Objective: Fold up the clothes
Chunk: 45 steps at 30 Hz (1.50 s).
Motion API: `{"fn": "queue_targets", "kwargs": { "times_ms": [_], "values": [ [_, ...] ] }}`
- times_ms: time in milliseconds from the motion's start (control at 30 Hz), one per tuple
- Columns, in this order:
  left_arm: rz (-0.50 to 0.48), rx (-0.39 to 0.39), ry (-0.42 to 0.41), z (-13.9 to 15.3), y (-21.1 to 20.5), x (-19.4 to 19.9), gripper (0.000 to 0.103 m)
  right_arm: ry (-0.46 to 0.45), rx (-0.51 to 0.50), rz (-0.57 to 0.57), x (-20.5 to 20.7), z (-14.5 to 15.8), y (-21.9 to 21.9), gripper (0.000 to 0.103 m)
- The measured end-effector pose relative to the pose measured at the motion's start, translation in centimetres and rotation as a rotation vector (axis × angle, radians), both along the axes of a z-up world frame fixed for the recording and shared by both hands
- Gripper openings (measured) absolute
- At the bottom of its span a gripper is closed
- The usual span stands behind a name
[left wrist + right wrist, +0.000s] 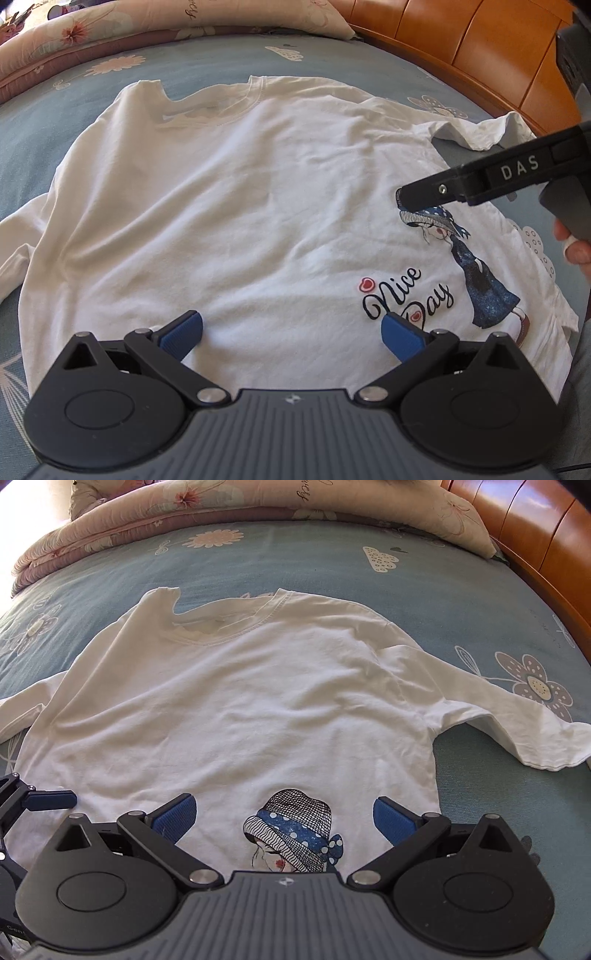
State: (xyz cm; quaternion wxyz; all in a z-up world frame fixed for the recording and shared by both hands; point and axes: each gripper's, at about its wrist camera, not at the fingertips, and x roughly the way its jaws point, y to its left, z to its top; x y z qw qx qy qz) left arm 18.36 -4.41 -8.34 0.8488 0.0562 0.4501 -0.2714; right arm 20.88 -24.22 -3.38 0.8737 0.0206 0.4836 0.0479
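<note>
Blue floral bedsheet carries a white T-shirt spread flat, probably thin and limp; grip its hem corners. Both grippers gape wide, holding nothing.

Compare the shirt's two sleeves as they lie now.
The right sleeve lies spread out across the bedsheet, its open cuff in full view; the left sleeve runs off the picture's edge, so its cuff is unseen. The right sleeve shows many creases near the shoulder; the left sleeve's visible part looks smoother. Both are white, lie flat on the bedsheet, and are not yet folded in.
</note>
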Motion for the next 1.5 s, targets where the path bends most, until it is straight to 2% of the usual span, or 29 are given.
{"fn": "queue_targets", "kwargs": {
  "times_ms": [133, 200, 300, 367, 533, 600, 767, 900, 1033, 1133, 1233, 1333, 1433, 1500],
  "values": [
    [-0.009, -0.087, -0.022, -0.3, 1.5, -0.2, 0.102, 0.013, 0.064, 0.013, 0.3, -3.5, -0.2, 0.103],
    [-0.015, -0.136, -0.032, -0.4, 2.3, -0.3, 0.102, -0.050, 0.051, 0.042, -0.6, -4.1, -0.1, 0.103],
    [-0.002, -0.200, -0.024, -0.6, 3.3, -0.2, 0.102, -0.124, 0.090, 0.070, -1.8, -4.4, -0.9, 0.103],
    [0.007, -0.206, -0.012, -0.4, 3.6, -0.2, 0.102, -0.141, 0.131, 0.062, -2.0, -4.4, -1.6, 0.103],
    [0.087, -0.111, -0.002, 0.6, 3.5, 0.1, 0.101, -0.098, 0.145, 0.028, -1.1, -4.0, -1.6, 0.103],
    [0.137, -0.081, -0.010, 1.3, 4.1, 0.3, 0.094, -0.102, 0.103, 0.054, -1.3, -4.2, -1.1, 0.103],
    [0.346, -0.034, -0.054, 4.2, 8.9, 0.9, 0.058, -0.106, 0.022, 0.079, -1.5, -4.5, 0.0, 0.103],
    [0.522, -0.054, -0.102, 7.0, 15.4, 1.0, 0.051, -0.108, 0.038, 0.064, -1.4, -4.4, -0.3, 0.103],
    [0.629, -0.052, -0.128, 9.1, 19.9, 2.8, 0.044, -0.117, 0.033, 0.059, -1.5, -4.5, -0.1, 0.103],
    [0.613, -0.059, -0.130, 9.8, 20.1, 5.6, 0.041, -0.121, 0.007, 0.057, -1.4, -4.5, 0.3, 0.103],
    [0.516, -0.045, -0.117, 9.6, 17.7, 8.6, 0.040, -0.135, -0.002, 0.060, -1.2, -4.7, 0.5, 0.103],
    [0.411, 0.020, -0.129, 8.8, 13.9, 11.7, 0.039, -0.135, 0.004, 0.075, -1.2, -4.6, 0.3, 0.103],
    [0.377, 0.075, -0.142, 7.6, 11.3, 15.3, 0.039, -0.139, 0.012, 0.088, -1.2, -4.6, 0.1, 0.103],
    [0.402, 0.037, -0.099, 6.1, 10.8, 17.1, 0.038, -0.142, 0.010, 0.095, -1.3, -4.6, 0.1, 0.103]
  ]
}}
